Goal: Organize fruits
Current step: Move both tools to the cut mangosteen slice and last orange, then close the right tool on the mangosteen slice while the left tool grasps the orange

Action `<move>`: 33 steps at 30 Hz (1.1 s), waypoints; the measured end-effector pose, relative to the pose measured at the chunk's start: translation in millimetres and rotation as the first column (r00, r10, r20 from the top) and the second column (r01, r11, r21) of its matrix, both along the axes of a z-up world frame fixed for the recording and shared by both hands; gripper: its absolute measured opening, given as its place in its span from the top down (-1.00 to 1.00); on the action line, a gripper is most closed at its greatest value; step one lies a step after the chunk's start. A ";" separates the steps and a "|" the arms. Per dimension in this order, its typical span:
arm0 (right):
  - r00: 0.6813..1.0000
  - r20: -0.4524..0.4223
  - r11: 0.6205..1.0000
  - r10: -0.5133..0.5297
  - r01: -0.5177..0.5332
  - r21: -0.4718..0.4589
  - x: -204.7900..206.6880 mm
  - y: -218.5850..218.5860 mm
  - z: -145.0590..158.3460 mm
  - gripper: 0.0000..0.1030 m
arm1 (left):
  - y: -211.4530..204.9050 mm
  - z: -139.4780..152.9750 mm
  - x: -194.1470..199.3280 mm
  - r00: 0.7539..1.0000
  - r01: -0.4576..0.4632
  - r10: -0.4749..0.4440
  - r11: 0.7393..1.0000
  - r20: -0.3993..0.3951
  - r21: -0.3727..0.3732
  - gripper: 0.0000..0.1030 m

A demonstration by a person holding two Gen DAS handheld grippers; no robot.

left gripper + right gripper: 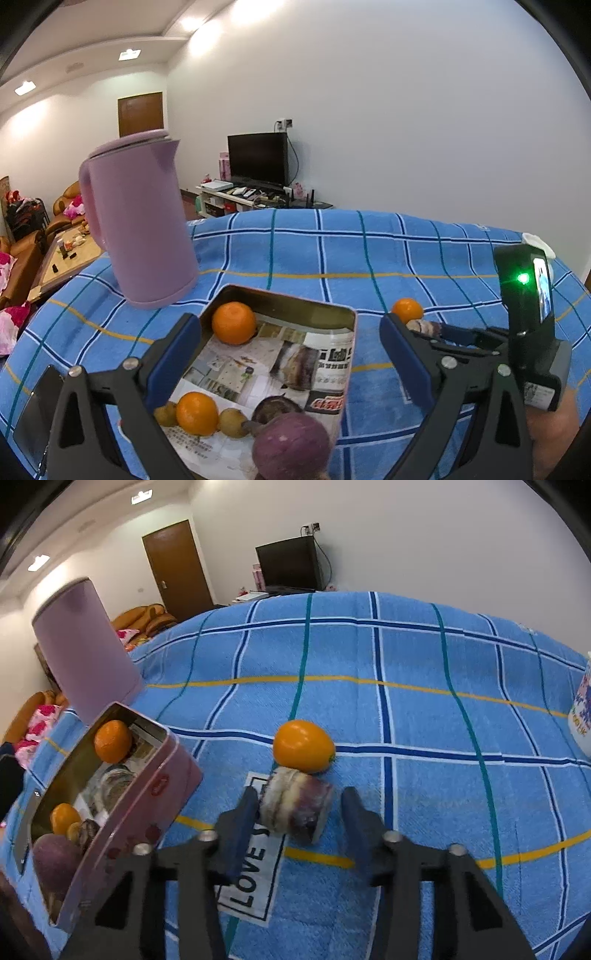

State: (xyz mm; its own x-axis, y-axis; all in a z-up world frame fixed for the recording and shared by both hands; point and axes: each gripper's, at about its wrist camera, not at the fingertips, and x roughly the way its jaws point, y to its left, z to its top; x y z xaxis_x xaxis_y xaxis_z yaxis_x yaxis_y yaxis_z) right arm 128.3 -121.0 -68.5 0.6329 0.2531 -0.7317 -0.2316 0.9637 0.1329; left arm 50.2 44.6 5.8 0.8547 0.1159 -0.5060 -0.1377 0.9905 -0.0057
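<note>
A pink metal tin (pixel 280 295) lined with printed paper lies open under my left gripper (pixel 290 325), whose jaws stand wide with nothing between them. In the tin are two oranges (pixel 233 322), small brown fruits (pixel 232 422) and a round purple fruit (pixel 291 445). To the tin's right, on the blue checked cloth, sit a loose orange (pixel 303 746) and, just in front of it, a cut purple-and-white piece (pixel 295 805). My right gripper (pixel 300 794) straddles that piece. Its left pad is against the piece, while a thin strip of cloth shows at the right pad.
A pink kettle (pixel 140 221) stands behind the tin's left corner. A white printed container (pixel 583 716) is at the cloth's far right edge. A "LOVE" label (pixel 255 849) is sewn on the cloth under the right gripper. A hand (pixel 554 424) holds the right gripper.
</note>
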 end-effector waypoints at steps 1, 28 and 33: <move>1.000 0.006 1.000 0.005 -0.005 -0.006 -1.4 0.4 1.2 0.22 | -2.9 1.1 1.6 1.000 0.006 -0.006 1.000 -0.002 0.003 -0.93; 0.960 0.119 0.964 -0.252 0.260 -0.061 -4.5 -131.8 18.9 0.22 | -117.4 -43.5 113.7 0.955 0.201 -0.201 0.979 -0.220 -0.022 -0.56; 0.961 0.111 0.964 -0.252 0.259 -0.052 -2.4 -128.8 14.1 0.22 | -120.6 -57.5 126.4 0.942 0.212 -0.213 0.977 -0.257 -0.033 -0.31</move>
